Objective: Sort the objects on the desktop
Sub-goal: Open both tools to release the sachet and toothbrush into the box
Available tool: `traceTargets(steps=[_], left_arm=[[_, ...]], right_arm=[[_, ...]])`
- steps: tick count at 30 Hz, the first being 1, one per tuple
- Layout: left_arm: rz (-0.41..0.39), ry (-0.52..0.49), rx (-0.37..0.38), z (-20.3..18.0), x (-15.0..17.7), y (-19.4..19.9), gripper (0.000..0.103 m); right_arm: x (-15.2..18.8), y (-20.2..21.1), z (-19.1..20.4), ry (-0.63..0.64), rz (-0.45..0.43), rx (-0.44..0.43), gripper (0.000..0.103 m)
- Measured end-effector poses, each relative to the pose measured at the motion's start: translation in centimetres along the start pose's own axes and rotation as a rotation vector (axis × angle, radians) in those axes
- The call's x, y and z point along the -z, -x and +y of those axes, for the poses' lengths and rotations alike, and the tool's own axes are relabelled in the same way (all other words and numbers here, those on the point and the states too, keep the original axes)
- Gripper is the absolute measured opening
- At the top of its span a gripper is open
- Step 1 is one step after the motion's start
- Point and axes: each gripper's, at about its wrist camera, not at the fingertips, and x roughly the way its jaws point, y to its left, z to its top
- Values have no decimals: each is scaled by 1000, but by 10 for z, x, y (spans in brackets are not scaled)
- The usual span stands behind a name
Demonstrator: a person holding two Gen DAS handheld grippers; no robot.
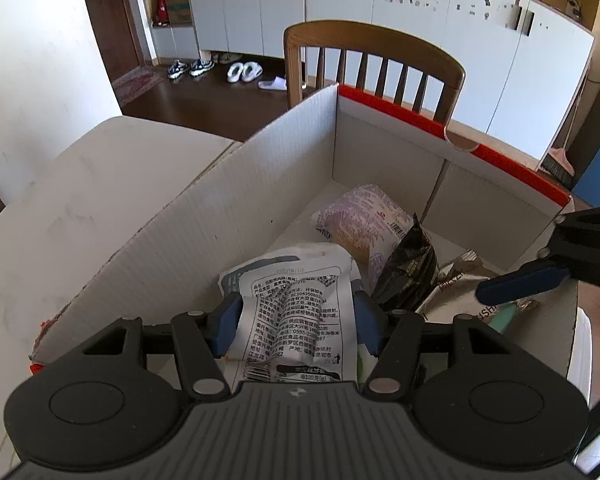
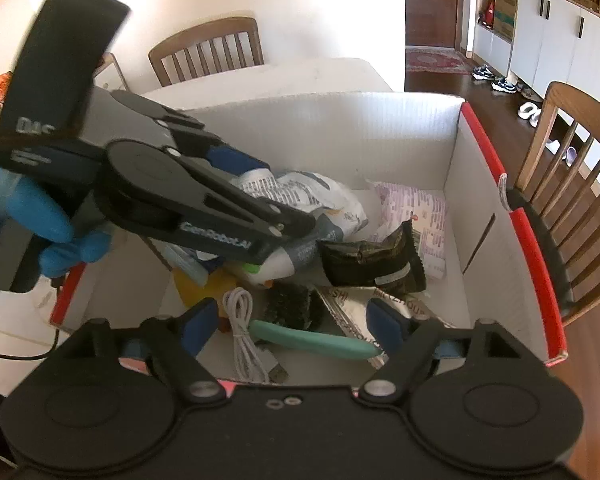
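Note:
My left gripper point(image 1: 294, 326) is shut on a white snack packet point(image 1: 300, 312) with black print and holds it inside a white cardboard box point(image 1: 236, 200) with a red rim. The box also holds a pale purple packet point(image 1: 364, 216), a black packet point(image 1: 410, 266) and a silver packet point(image 1: 456, 280). In the right wrist view the left gripper point(image 2: 268, 204) reaches into the box point(image 2: 452, 184) from the left with the white packet point(image 2: 300, 196). My right gripper point(image 2: 296, 326) is open and empty above a teal-handled brush point(image 2: 312, 338) and a white cable point(image 2: 246, 340).
The box stands on a white table point(image 1: 60, 200). A wooden chair point(image 1: 376, 64) stands behind the box, and another point(image 2: 208, 48) at the table's far side. Shoes point(image 1: 192, 67) lie on the dark floor by white cabinets point(image 1: 380, 12). A yellow item point(image 2: 200, 284) lies in the box.

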Motion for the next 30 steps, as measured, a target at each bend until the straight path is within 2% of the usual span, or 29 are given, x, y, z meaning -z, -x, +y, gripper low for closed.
traceTargets(steps=[4,6,12,30], left_arm=[[8,7,-1,1,0,0,60],[8,15,-9,2,0,0,65],[-2,28,-15,2,2,8,72],[-111,76,-5,3,20,70,76]], right_arm=[[2,7,0,0,-10,6,86],[3,9,-3,-8,-15,10,87],[5,16,-1,-5,-27,10,87],[0,46,18,15,-98,36,88]])
